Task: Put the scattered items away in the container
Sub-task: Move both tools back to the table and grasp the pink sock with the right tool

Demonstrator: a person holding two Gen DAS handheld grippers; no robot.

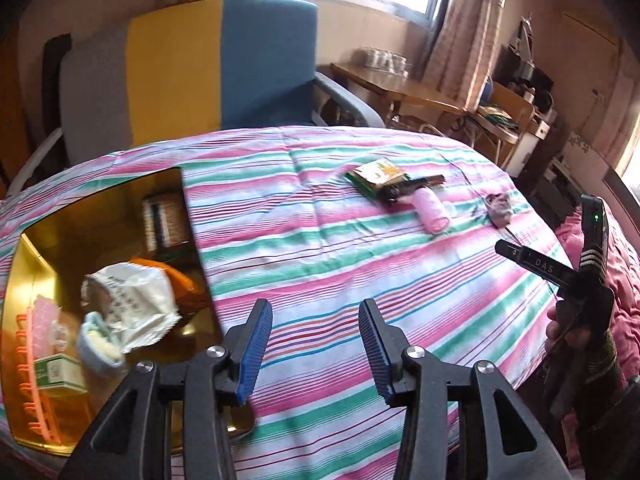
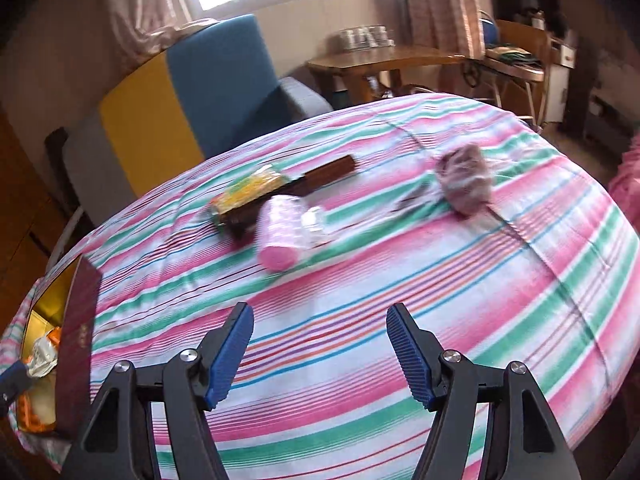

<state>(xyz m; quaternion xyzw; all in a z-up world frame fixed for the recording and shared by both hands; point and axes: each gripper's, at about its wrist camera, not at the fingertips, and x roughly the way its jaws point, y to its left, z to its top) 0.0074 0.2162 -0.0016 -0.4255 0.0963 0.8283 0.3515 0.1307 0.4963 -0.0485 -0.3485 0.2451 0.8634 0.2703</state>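
Note:
A gold box (image 1: 120,196) sits on the left of the striped bed cover; in the right wrist view (image 2: 80,320) its dark red wall shows. It holds a white packet (image 1: 132,300), an orange comb (image 1: 32,380), a small green box (image 1: 60,372) and other bits. On the cover lie a green-yellow packet (image 1: 376,174) (image 2: 248,192), a dark brown bar (image 1: 420,182) (image 2: 328,170), a pink roll (image 1: 430,210) (image 2: 282,236) and a purple-grey wad (image 1: 498,206) (image 2: 464,180). My left gripper (image 1: 316,336) is open and empty beside the box. My right gripper (image 2: 320,344) is open and empty, short of the pink roll.
A blue, yellow and grey chair (image 1: 180,68) stands behind the bed. A wooden table (image 2: 384,60) with cups and a cluttered desk (image 1: 512,120) are at the back right. The right gripper's body (image 1: 580,280) shows in the left wrist view. A pink blanket (image 1: 592,240) lies right.

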